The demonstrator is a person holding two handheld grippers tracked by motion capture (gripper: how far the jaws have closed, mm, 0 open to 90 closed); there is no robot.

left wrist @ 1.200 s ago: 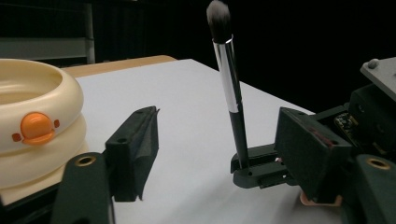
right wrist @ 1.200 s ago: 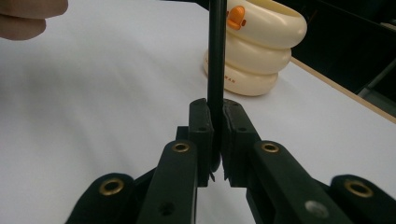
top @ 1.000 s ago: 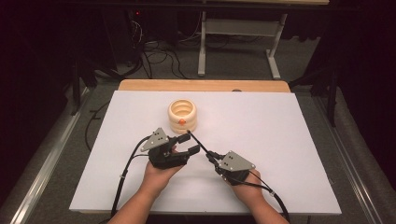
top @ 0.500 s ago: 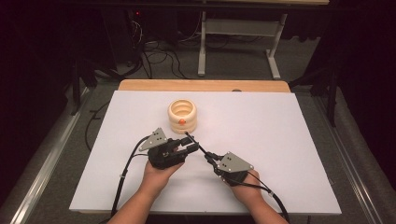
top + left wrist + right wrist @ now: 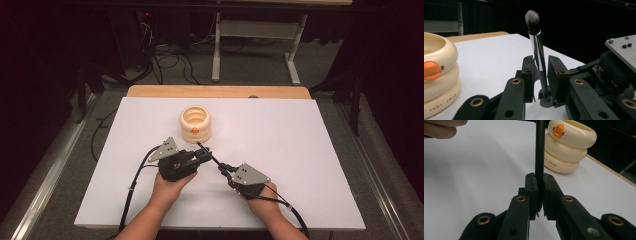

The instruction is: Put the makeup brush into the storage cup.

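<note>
A makeup brush [image 5: 212, 156] with a black handle, silver ferrule and dark, white-tipped bristles spans the gap between my two grippers. My right gripper [image 5: 223, 170] is shut on the black handle [image 5: 539, 150], pads tight on both sides [image 5: 539, 182]. My left gripper [image 5: 204, 152] has just been closing, and its pads now meet the silver ferrule [image 5: 537, 47] between them [image 5: 541, 67]. A cream ringed holder [image 5: 195, 124] with an orange duck knob stands just beyond the bristle end, apart from the brush.
The white tabletop [image 5: 300, 140] stretches wide to the right and left of my hands, with a wooden strip [image 5: 220, 91] at its far edge. Beyond the table lie cables and a metal desk frame [image 5: 255, 50] on the dark floor.
My left gripper's jaws went from wide apart around the brush to closed in on its ferrule. Both hands and the right grip stayed where they were.
</note>
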